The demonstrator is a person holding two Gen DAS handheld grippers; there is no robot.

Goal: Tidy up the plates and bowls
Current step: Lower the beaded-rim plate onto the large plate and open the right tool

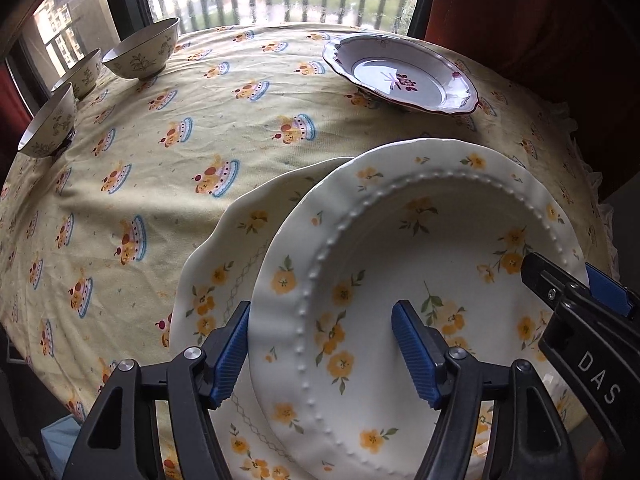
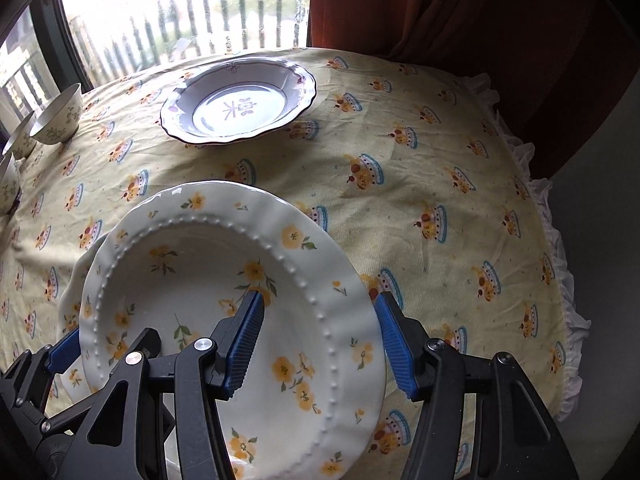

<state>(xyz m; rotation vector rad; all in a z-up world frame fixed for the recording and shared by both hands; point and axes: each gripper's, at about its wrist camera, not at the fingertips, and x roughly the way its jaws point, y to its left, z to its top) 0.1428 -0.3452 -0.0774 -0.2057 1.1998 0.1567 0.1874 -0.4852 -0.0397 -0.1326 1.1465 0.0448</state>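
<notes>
Beaded plate (image 1: pixel 400 280) lies on a second plate (image 1: pixel 224 248), offset toward 3 o'clock; deep dish (image 1: pixel 400 76) on the tablecloth (image 1: pixel 180 184) at 12 o'clock; three bowls (image 1: pixel 140 56) in a row at 10 o'clock.

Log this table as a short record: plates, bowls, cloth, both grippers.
top plate: yellow-flowered plate, lying on a second flowered plate
far plate: purple-patterned plate, alone
bowls: three bowls in a row by the window
cloth: yellow tablecloth
left gripper: jaws straddle the top plate's rim
right gripper: jaws straddle the opposite rim
</notes>
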